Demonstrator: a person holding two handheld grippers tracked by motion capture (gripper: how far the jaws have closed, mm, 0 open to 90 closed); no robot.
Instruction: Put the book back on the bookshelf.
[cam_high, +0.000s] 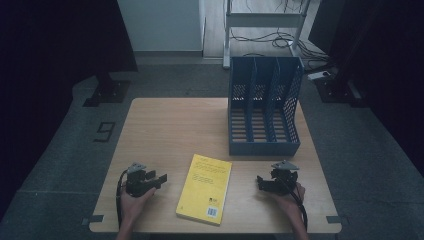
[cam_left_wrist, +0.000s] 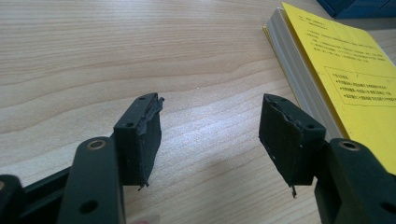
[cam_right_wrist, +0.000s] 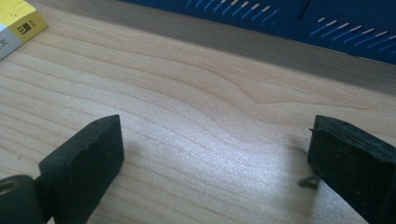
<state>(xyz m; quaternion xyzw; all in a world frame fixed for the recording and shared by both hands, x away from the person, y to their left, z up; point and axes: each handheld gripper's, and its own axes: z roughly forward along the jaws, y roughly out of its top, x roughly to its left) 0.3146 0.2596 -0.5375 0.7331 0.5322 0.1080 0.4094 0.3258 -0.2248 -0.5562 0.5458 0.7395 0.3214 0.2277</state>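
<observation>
- While both grippers rest wide open and empty, the yellow paperback book (cam_high: 204, 188) lies flat between them on the wooden table (cam_high: 170, 125).
- Its long axis runs front-to-back; left gripper (cam_high: 161, 178) seems nearer than right gripper (cam_high: 260, 181).

The high view is dim, its corners sinking into darkness. Both gripper views are brighter: soft, even light falls on the table (cam_left_wrist: 140, 56), faint shadows pool beneath the fingers (cam_right_wrist: 84, 163), whose near ends blur.
</observation>
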